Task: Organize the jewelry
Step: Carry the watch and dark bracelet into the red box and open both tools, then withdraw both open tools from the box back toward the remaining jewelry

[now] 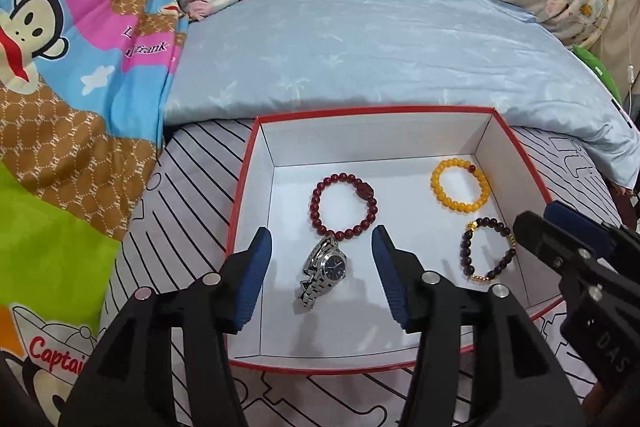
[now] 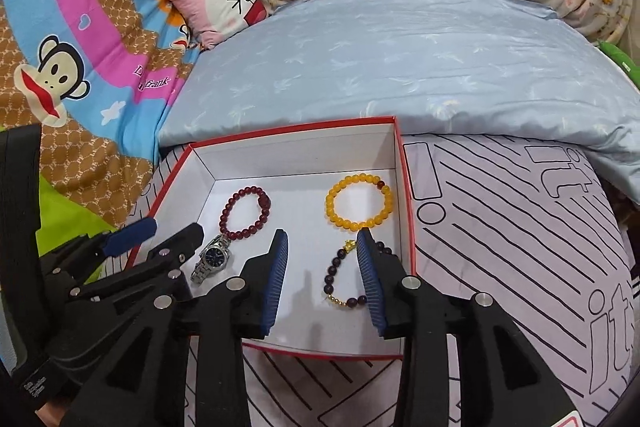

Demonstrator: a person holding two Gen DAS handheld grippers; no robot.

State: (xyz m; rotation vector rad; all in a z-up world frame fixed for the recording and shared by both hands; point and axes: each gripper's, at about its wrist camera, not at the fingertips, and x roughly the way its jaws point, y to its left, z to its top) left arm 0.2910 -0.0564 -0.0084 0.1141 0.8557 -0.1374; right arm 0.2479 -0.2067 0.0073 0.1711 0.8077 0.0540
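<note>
Red-edged box (image 1: 240, 203) w/ watch (image 1: 325, 271), 3 bracelets.

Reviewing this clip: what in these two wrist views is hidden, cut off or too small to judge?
- Dark bead bracelet: in the right wrist view, its right side is behind the right gripper finger.
- Watch dial: too small to read in either view.
- Box: in the left wrist view, the near right corner is covered by the right gripper; the near rim is partly behind the left gripper.
- Whatever lay outside the box: no jewelry shows there; the grippers' bodies block the bottom.
</note>
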